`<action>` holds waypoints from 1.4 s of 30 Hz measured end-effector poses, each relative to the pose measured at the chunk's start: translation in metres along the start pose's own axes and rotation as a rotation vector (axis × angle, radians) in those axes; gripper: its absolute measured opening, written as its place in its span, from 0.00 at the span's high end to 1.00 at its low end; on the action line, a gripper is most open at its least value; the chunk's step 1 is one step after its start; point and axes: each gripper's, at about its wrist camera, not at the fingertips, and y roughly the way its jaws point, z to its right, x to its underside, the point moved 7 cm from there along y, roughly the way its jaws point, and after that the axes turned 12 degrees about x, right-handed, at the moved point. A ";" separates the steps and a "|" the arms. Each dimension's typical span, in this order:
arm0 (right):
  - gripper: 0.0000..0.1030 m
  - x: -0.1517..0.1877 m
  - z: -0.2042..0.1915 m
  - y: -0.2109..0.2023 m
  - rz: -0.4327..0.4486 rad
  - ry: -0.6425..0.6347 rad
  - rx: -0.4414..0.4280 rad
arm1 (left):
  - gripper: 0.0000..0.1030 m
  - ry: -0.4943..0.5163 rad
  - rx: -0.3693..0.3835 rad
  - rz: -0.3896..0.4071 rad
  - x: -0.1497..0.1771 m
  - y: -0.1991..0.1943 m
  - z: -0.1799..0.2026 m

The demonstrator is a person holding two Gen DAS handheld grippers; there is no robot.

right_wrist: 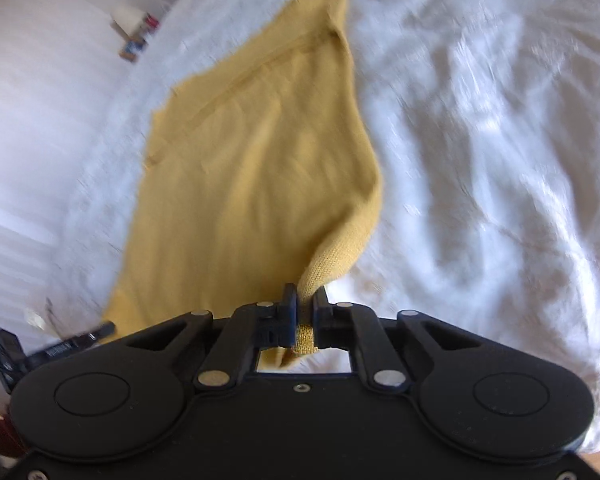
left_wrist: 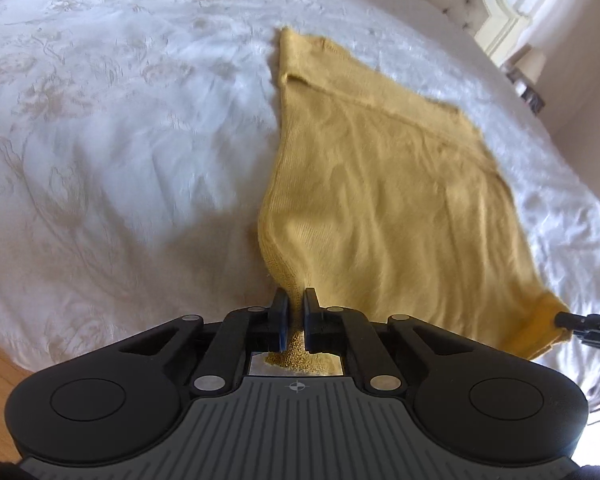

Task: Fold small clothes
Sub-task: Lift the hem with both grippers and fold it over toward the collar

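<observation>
On the white bedspread (left_wrist: 120,140), both grippers' jaws pinch the yellow knit garment's (left_wrist: 380,184) corners.

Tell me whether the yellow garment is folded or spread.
Mostly spread: the yellow garment lies open on the bedspread, its near corners pinched and lifted.

Left tool (left_wrist: 296,312): matte black housing with two round raised discs at the sides, grey ribbed centre panel bearing a small crosshair mark, silver pivot pins on angled black link arms, two short black fingers (left_wrist: 279,316) with blue inner faces. Right tool (right_wrist: 305,316): same black housing and twin discs, plain smooth black centre with one small screw, silver pins at each link, silver screws at the lower corners, black fingers (right_wrist: 287,312) edged dark blue.
</observation>
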 end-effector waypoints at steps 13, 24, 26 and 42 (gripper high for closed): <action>0.86 -0.087 -0.035 -0.003 0.153 0.061 -0.011 | 0.92 -0.017 0.064 0.114 -0.099 0.001 0.002; 0.86 -0.071 -0.030 0.009 0.087 0.046 0.006 | 0.42 -0.019 -0.037 -0.050 -0.020 0.023 -0.015; 0.86 -0.067 -0.027 0.006 0.077 0.042 0.008 | 0.41 -0.034 -0.048 -0.076 -0.001 0.027 -0.016; 0.86 -0.064 -0.010 -0.011 0.072 0.060 -0.007 | 0.95 -0.226 0.155 -0.023 -0.012 0.039 0.006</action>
